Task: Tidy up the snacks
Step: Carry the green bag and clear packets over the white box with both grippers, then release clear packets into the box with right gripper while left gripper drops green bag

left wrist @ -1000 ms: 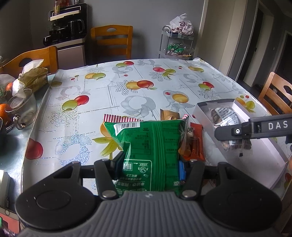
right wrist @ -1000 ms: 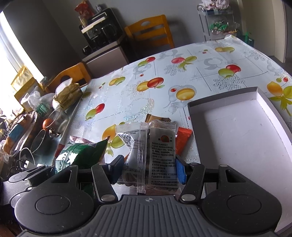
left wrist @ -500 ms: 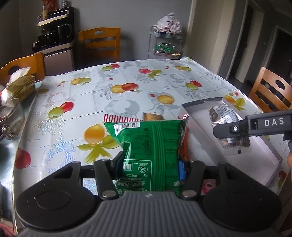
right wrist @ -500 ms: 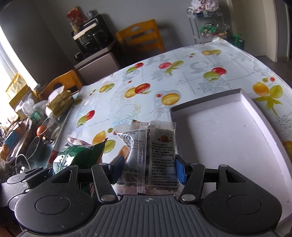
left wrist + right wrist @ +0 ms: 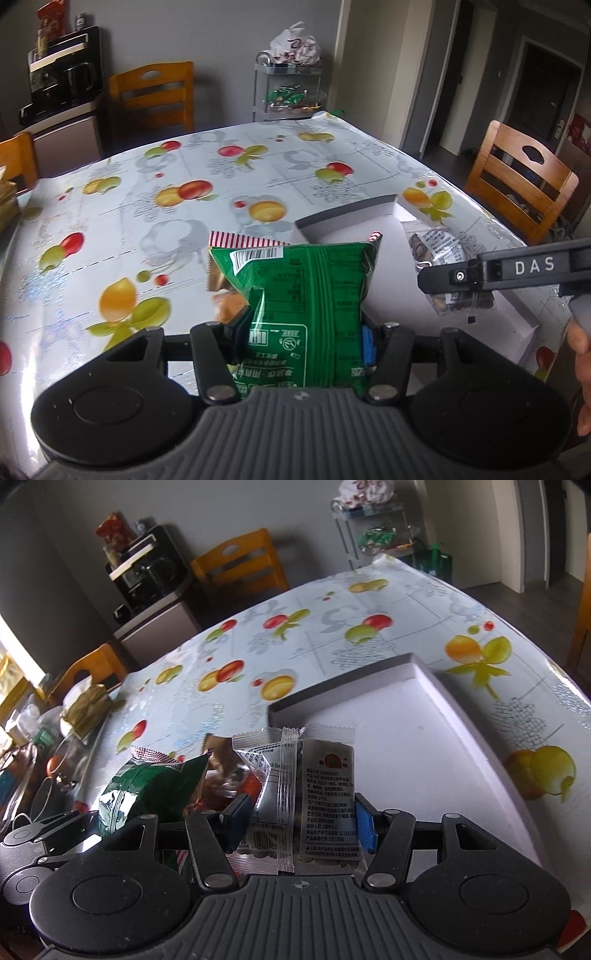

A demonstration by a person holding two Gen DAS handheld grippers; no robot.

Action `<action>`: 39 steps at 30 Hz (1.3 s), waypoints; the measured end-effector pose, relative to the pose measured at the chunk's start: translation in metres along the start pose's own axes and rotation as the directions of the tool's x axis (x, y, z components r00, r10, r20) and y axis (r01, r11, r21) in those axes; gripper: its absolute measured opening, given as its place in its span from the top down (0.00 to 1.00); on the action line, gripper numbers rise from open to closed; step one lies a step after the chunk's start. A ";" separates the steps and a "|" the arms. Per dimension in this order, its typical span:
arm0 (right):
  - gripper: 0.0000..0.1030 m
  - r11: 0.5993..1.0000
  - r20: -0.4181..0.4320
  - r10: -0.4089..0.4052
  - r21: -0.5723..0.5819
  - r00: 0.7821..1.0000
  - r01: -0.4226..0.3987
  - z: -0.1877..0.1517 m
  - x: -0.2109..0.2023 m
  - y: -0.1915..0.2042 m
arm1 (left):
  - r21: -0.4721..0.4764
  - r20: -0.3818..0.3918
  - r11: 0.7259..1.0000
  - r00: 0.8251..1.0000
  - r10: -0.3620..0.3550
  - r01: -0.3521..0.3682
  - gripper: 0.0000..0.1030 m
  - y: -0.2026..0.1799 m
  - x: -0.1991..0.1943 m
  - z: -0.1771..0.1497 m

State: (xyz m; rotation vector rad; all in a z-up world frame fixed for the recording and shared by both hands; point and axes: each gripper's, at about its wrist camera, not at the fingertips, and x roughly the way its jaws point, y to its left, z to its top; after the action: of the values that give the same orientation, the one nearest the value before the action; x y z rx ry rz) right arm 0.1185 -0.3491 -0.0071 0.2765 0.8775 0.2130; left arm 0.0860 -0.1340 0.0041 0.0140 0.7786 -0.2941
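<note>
On the left, the left gripper (image 5: 303, 339) is clamped across the lower part of a green snack bag (image 5: 306, 295), a crinkly glossy foil pouch printed with a white barcode patch and small text, its serrated top edge standing up above the table. Just behind it peeks a red-and-white striped packet (image 5: 243, 240), lying on the table's slick plastic tablecloth (image 5: 147, 206), pale and printed with apples and pears. Further right sits a shallow white cardboard box (image 5: 424, 738), rectangular with low grey outer walls and a smooth bare floor. Over its near edge the right gripper (image 5: 299, 819) pinches a clear snack packet (image 5: 299, 786), a flat transparent pouch with a ribbed centre seam, a dark printed label with a red spot, and brown nut-like pieces showing through at the bottom; its blue pads press both sides of the packet. Wooden chairs (image 5: 517, 181) with slatted backs stand around the table.
</note>
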 end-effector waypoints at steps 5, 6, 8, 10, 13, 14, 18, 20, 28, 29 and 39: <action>0.44 1.000 0.001 -0.014 0.002 1.000 0.014 0.006 0.002 -0.021 | 0.015 -0.006 1.000 1.000 -0.009 0.009 0.48 -0.019 0.015 0.010; 0.44 1.000 0.000 -0.015 0.003 1.000 0.015 0.008 0.003 -0.025 | 0.017 -0.007 1.000 1.000 -0.010 0.010 0.48 -0.023 0.019 0.012; 0.44 1.000 0.000 -0.019 -0.003 1.000 0.019 0.013 0.005 -0.033 | 0.021 -0.009 1.000 1.000 -0.011 0.011 0.48 -0.030 0.026 0.017; 0.44 1.000 -0.002 -0.024 -0.013 1.000 0.024 0.018 0.009 -0.041 | 0.025 -0.011 1.000 1.000 -0.009 0.009 0.47 -0.038 0.034 0.022; 0.44 0.999 -0.010 -0.030 -0.027 1.000 0.029 0.025 0.017 -0.053 | 0.030 -0.016 1.000 1.000 -0.004 0.004 0.47 -0.048 0.047 0.030; 0.44 0.999 -0.014 -0.033 -0.032 0.999 0.032 0.027 0.020 -0.057 | 0.032 -0.017 0.999 1.000 -0.001 0.002 0.48 -0.051 0.051 0.033; 0.44 0.999 -0.029 -0.036 -0.040 0.999 0.035 0.033 0.031 -0.069 | 0.043 -0.021 0.999 1.000 0.003 -0.002 0.48 -0.063 0.067 0.042; 0.44 0.998 -0.036 -0.036 -0.047 0.999 0.034 0.036 0.036 -0.074 | 0.053 -0.027 0.999 1.000 0.006 -0.005 0.47 -0.067 0.074 0.045; 0.44 0.996 -0.061 -0.042 -0.086 0.997 0.036 0.041 0.057 -0.080 | 0.086 -0.042 0.996 0.999 0.023 -0.019 0.47 -0.080 0.100 0.056; 0.44 0.995 -0.062 -0.043 -0.094 0.997 0.037 0.041 0.060 -0.080 | 0.090 -0.044 0.996 0.999 0.024 -0.020 0.47 -0.081 0.102 0.057; 0.44 0.987 -0.073 -0.068 -0.152 0.995 0.057 0.046 0.080 -0.083 | 0.118 -0.059 0.992 0.997 0.042 -0.035 0.47 -0.083 0.129 0.066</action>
State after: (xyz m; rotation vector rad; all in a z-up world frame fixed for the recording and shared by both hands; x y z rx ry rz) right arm 0.2099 -0.4102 -0.0642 0.1011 0.9407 0.2312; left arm 0.1961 -0.2544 -0.0301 0.1490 0.8204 -0.3031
